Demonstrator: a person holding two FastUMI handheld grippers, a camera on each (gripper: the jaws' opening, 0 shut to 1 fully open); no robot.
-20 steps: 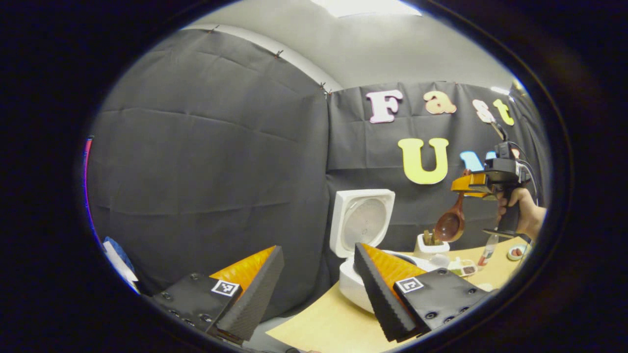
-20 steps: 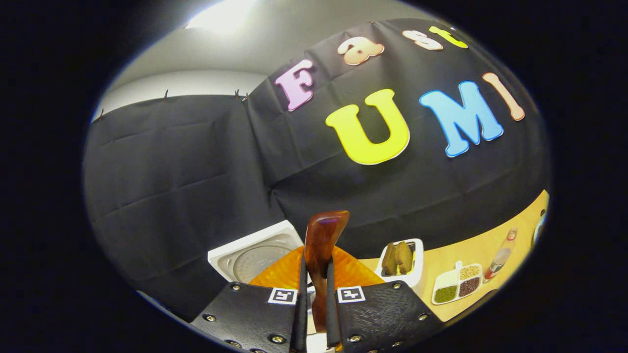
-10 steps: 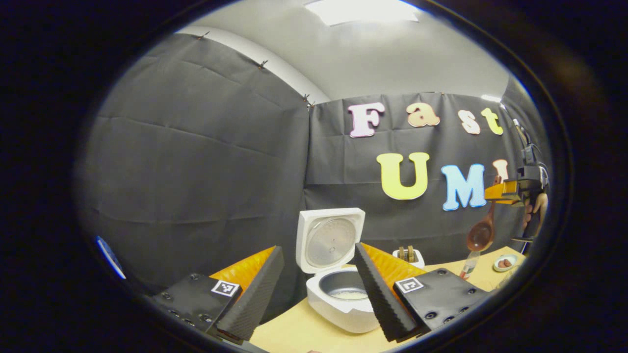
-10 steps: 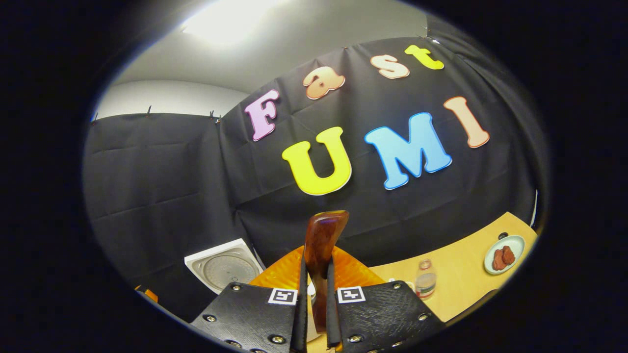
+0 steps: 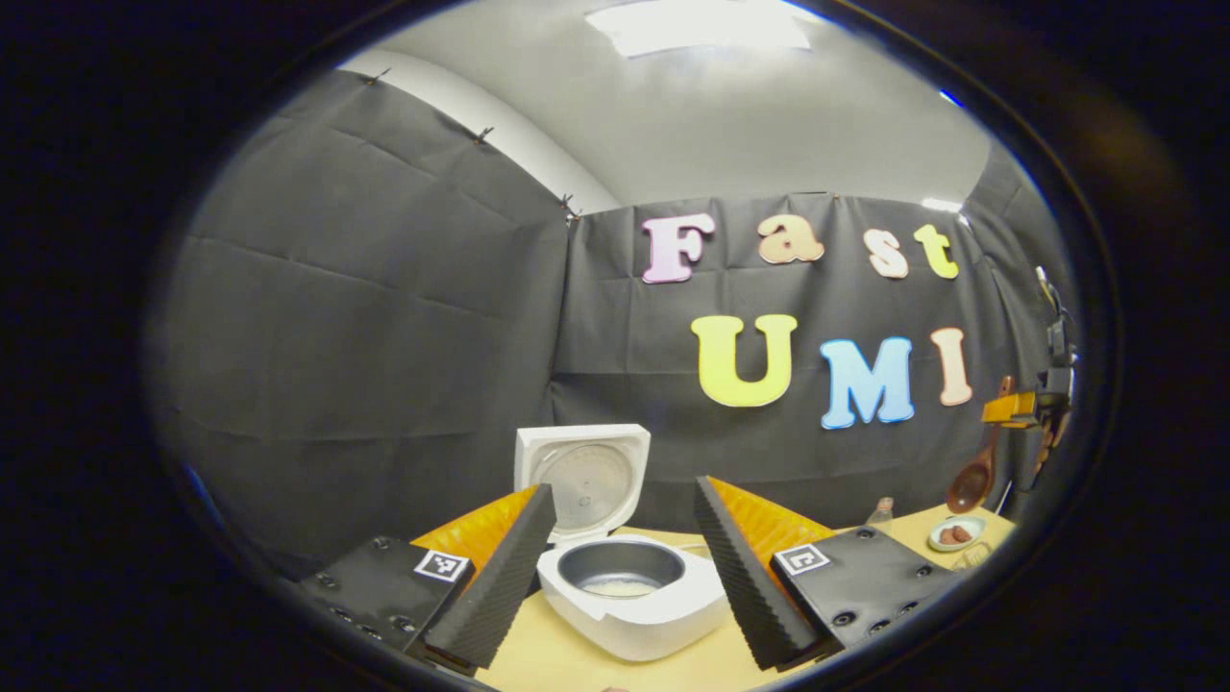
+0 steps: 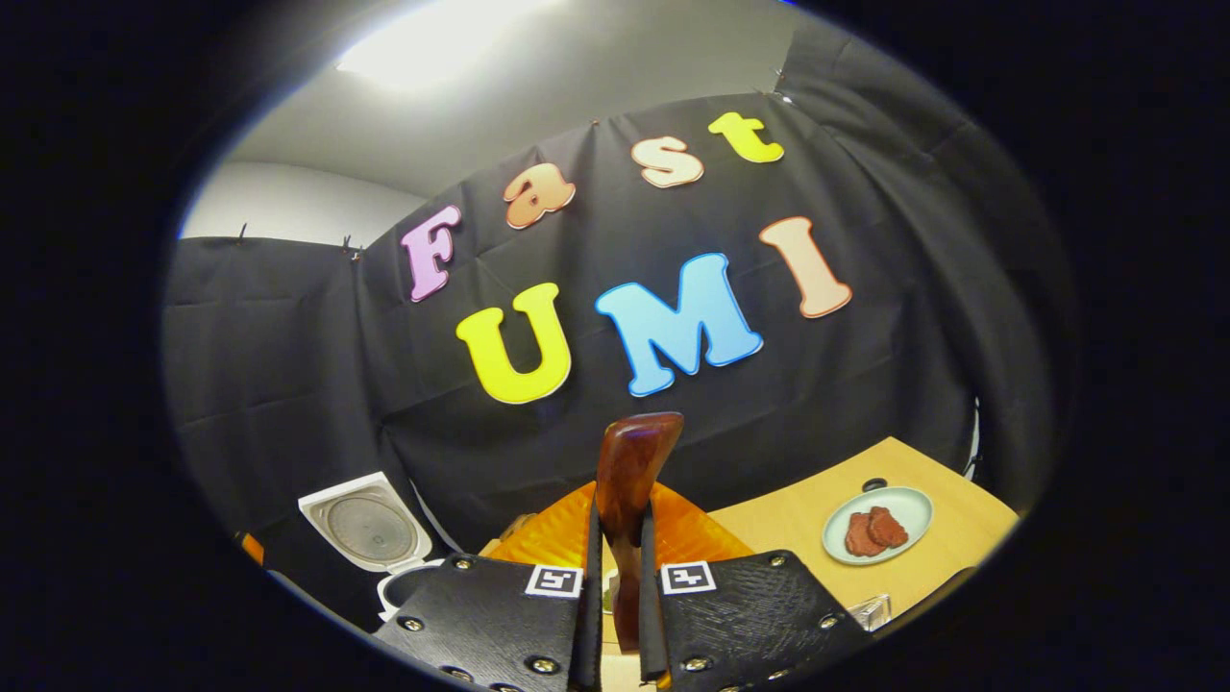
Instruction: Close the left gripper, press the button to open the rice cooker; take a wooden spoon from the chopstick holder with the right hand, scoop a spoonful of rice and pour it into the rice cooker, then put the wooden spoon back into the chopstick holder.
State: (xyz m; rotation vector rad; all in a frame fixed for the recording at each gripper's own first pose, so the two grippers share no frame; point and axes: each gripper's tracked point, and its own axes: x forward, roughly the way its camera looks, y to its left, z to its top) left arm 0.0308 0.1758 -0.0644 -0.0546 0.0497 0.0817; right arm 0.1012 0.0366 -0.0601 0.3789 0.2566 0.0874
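Right claw (image 6: 615, 615) clamped on wooden spoon (image 6: 629, 481), left claw (image 5: 625, 567) apart at lower frame; advisable to keep bowl level toward rice.

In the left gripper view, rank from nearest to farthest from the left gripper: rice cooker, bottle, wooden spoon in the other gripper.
1. Rice cooker: between the left gripper's open fingers, lid up.
2. Bottle: farther back on the table, right.
3. Wooden spoon: far right, hanging from the right gripper.

My left gripper (image 5: 620, 567) gapes wide before the rice cooker (image 5: 629, 601), whose lid stands raised; a wooden spoon (image 5: 972, 478) hangs far right.
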